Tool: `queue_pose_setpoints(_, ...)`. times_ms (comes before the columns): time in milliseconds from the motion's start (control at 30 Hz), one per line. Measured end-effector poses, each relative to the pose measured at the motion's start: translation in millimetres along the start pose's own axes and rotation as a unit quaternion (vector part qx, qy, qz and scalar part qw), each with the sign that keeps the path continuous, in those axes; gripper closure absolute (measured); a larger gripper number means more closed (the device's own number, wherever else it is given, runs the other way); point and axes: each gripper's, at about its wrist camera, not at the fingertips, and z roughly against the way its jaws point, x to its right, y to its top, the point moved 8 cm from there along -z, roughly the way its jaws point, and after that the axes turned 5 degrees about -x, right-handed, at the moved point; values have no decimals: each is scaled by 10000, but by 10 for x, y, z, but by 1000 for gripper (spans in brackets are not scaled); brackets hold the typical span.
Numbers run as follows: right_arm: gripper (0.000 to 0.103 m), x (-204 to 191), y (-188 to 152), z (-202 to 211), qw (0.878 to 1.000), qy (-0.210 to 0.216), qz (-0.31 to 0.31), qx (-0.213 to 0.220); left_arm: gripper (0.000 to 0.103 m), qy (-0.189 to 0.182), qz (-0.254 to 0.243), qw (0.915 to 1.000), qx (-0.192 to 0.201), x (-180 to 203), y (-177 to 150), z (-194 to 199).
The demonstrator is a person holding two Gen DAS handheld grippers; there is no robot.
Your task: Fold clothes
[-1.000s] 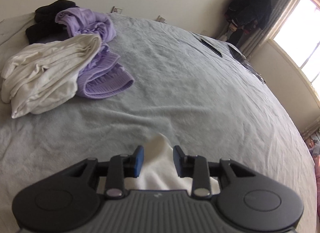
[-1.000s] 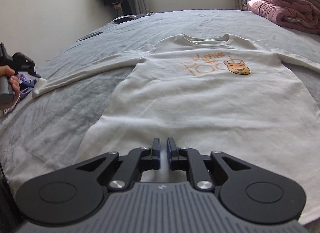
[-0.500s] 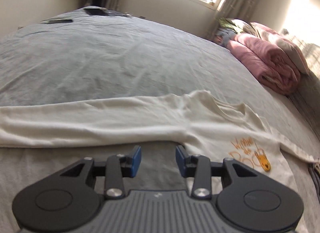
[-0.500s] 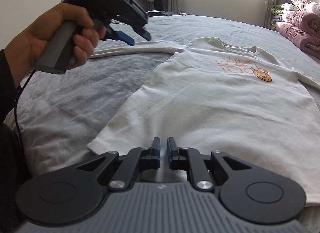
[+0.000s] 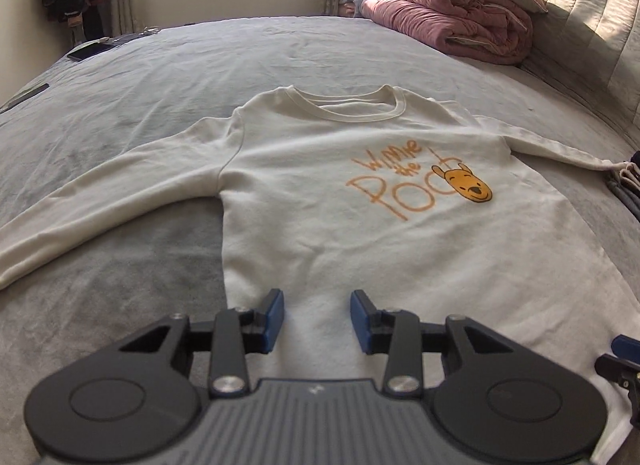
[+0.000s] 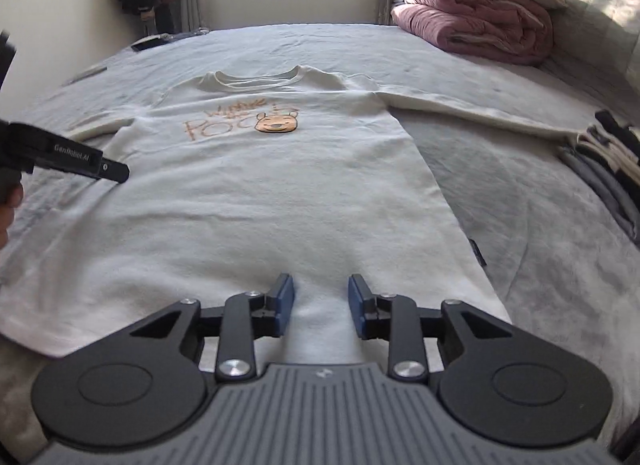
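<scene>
Right now your left gripper (image 5: pixel 317 321) and right gripper (image 6: pixel 321 307) both hover with fingers parted, holding nothing, over the hem end of the white sweatshirt (image 5: pixel 360 201). It lies flat on the grey bed (image 5: pixel 200 65), sleeves outspread, collar-to-hem axis running straight away from you. Each gripper sits nearer its own side's hem corner.

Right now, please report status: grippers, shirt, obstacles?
Left gripper and right gripper: jaws open, empty, at the hem. White sweatshirt flat, sleeves spread. Folded stack touches right cuff.

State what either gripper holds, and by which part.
Nothing: the left gripper and right gripper are both open above the hem of the cream long-sleeved sweatshirt.
</scene>
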Motion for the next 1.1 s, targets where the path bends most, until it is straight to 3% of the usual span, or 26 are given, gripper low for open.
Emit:
queue_pose_setpoints(33, 72, 69, -13, 23, 9999, 76, -135, -41, 65, -3, 23, 10000, 4, -5, -5, -3)
queue_pose_setpoints(200, 72, 344, -62, 105, 9987, -408, -194, -228, 65, 102, 57, 9999, 52, 5, -47, -5)
queue_pose_setpoints(267, 72, 510, -100, 138, 9976, -361, -519, -298, 65, 193, 92, 9998, 51, 25, -79, 21)
queue_pose_setpoints(433, 72, 651, -191, 242, 9965, -425, -617, -368, 65, 356, 293, 9989, 82, 61, -264, 160)
queue_pose_setpoints(867, 79, 1003, -279, 432, 9847, 33, -1651, -558, 64, 408, 1046, 9936, 122, 32, -991, 781)
queue_pose_setpoints(933, 69, 1057, -283, 479, 9837, -101, -1722, -503, 64, 213, 1346, 9905, 200, -45, -1106, 871)
queue_pose_setpoints(1100, 66, 1205, -289, 573, 9798, -57, -1977, -284, 62, 57, 1895, 9814, 302, -192, -1265, 1038)
